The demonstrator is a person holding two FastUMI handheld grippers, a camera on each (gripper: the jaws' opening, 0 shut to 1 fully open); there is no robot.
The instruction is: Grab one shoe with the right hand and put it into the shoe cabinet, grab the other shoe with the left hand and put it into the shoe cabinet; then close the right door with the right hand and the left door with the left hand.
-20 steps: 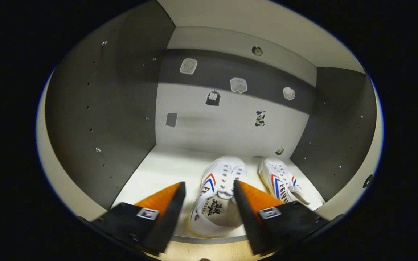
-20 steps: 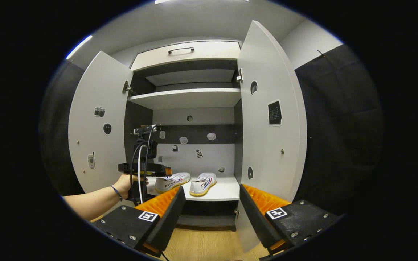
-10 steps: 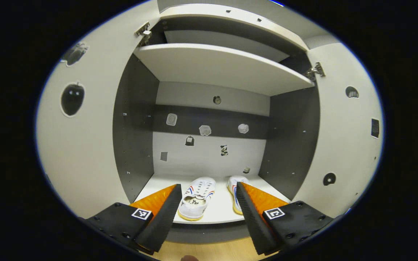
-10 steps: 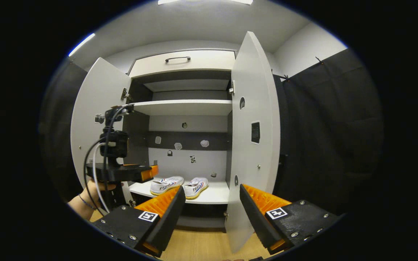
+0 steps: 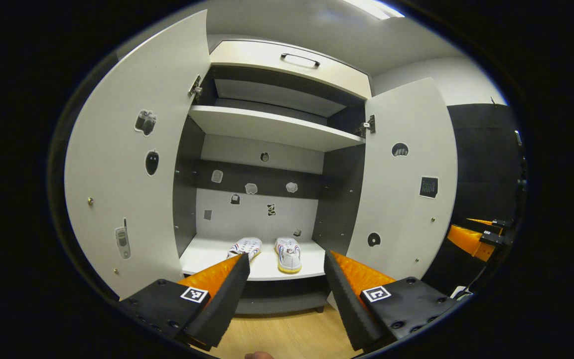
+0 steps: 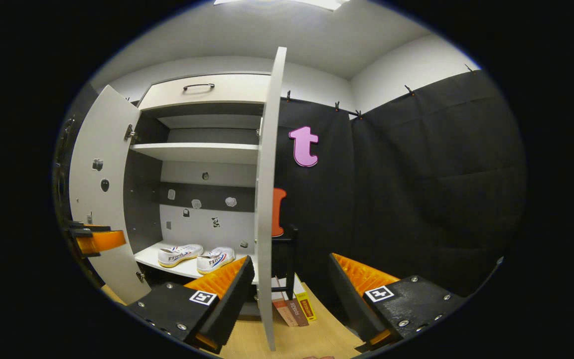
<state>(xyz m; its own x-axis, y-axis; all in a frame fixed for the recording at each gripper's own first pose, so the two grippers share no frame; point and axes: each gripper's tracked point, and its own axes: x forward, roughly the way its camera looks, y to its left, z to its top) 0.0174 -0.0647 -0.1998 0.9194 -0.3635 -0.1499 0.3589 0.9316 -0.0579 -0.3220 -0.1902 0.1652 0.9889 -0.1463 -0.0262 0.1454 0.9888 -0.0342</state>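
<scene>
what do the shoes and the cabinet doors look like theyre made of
Shoes: likely white canvas uppers, matte with laces, on pale rubber-looking soles. Cabinet doors: probably laminated board, smooth flat off-white panels with thin square edges and metal hinges.

A staged recording booth dressed as a home entryway: a shoe cabinet (image 5: 267, 129) stands with both doors open on a wood-look floor (image 6: 312, 339), black cloth (image 6: 416, 174) clipped along the white walls beside it. Stickers (image 5: 251, 188) dot the cabinet's back panel, and a few books (image 6: 294, 309) lean by its side.
</scene>
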